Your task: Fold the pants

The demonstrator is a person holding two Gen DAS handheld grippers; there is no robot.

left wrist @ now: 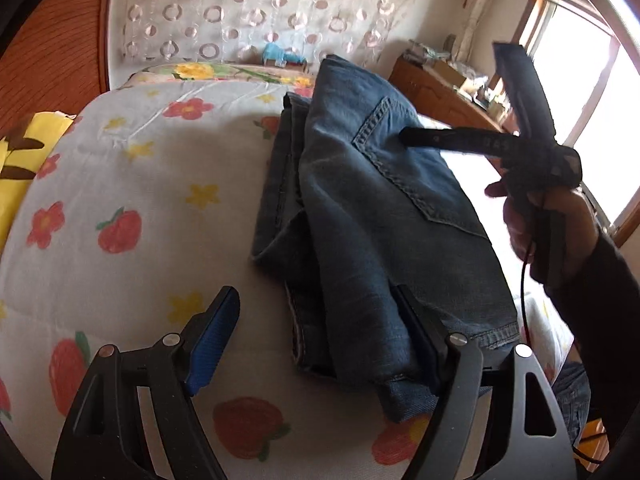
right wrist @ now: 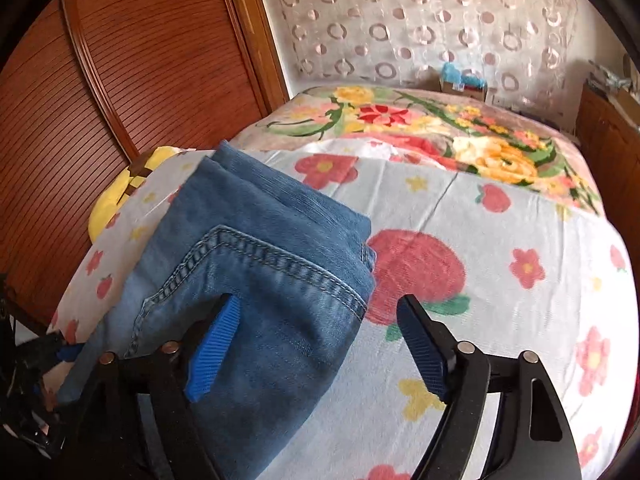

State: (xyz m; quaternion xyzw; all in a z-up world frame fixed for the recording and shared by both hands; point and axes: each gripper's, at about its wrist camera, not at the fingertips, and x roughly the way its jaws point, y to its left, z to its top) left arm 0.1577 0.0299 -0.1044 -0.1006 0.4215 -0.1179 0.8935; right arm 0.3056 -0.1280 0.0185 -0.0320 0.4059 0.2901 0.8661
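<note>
Blue denim pants (left wrist: 380, 216) lie folded into a thick stack on the strawberry-print bedspread (left wrist: 140, 184), back pocket facing up. My left gripper (left wrist: 316, 300) is open at the stack's near end; its right finger sits over the denim and its left finger over bare bedspread. A hand holds my right gripper (left wrist: 452, 94) open above the far right part of the stack. In the right wrist view the pants (right wrist: 260, 248) reach under the left finger of the right gripper (right wrist: 316, 304), whose jaws stand wide apart, with the bedspread (right wrist: 480, 280) to the right. Nothing is pinched.
A floral blanket (right wrist: 440, 132) covers the far end of the bed. A yellow cushion (right wrist: 116, 196) lies at the bed's edge beside a slatted wooden door (right wrist: 120, 80). A cluttered wooden dresser (left wrist: 444, 92) stands under a bright window (left wrist: 580, 92).
</note>
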